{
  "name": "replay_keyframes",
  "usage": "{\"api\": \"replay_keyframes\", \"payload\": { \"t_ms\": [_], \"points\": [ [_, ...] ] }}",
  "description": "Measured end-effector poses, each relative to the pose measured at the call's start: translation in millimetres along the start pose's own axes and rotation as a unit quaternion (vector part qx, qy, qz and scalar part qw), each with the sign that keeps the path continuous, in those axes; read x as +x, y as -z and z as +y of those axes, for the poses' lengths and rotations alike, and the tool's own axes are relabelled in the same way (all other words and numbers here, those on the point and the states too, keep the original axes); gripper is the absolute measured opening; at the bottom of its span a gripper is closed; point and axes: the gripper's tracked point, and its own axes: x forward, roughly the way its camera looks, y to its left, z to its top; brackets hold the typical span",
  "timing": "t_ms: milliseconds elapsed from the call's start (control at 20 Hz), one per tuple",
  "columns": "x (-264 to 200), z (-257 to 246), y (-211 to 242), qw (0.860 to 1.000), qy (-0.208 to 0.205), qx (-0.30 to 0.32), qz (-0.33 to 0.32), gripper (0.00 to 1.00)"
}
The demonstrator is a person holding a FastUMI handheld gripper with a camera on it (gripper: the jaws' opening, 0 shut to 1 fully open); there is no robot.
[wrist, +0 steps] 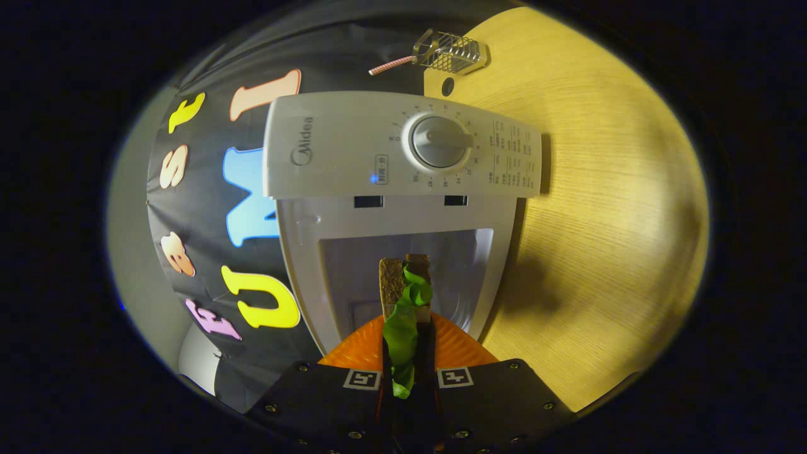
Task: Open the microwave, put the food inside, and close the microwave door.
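1. Black two-finger gripper (408, 378) was clamped narrow on a brown-bread sandwich w/ green lettuce (406, 302).
2. Sandwich sat over an orange ribbed plate (353, 347), at the mouth of the white microwave's (353, 151) open cavity.
3. Microwave stood on a light wood-grain table (599, 208).

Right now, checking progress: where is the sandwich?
In the gripper view, the sandwich is clamped between the gripper fingers, above the orange plate, before the open microwave.

Matt white plastic microwave (403, 151) with smooth grey dial (439, 142); pale wood-grain table (599, 189); coarse brown bread and glossy green lettuce of the sandwich (406, 296); ridged orange plate (359, 347); matt black gripper (406, 384) with screw heads; clear wire-mesh holder (451, 52).
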Motion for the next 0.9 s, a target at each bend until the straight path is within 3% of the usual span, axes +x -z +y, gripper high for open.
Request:
{"api": "replay_keyframes", "payload": {
  "t_ms": [200,400,700,900],
  "points": [
    [48,-11,5,0.999,0.010,-0.004,-0.040,0.18],
    [83,-25,-3,0.993,0.016,0.038,-0.112,0.19],
    [118,-25,2,0.990,0.031,0.010,-0.136,0.19],
    [123,-28,12,0.995,0.046,0.020,-0.086,0.46]
  ]
}}
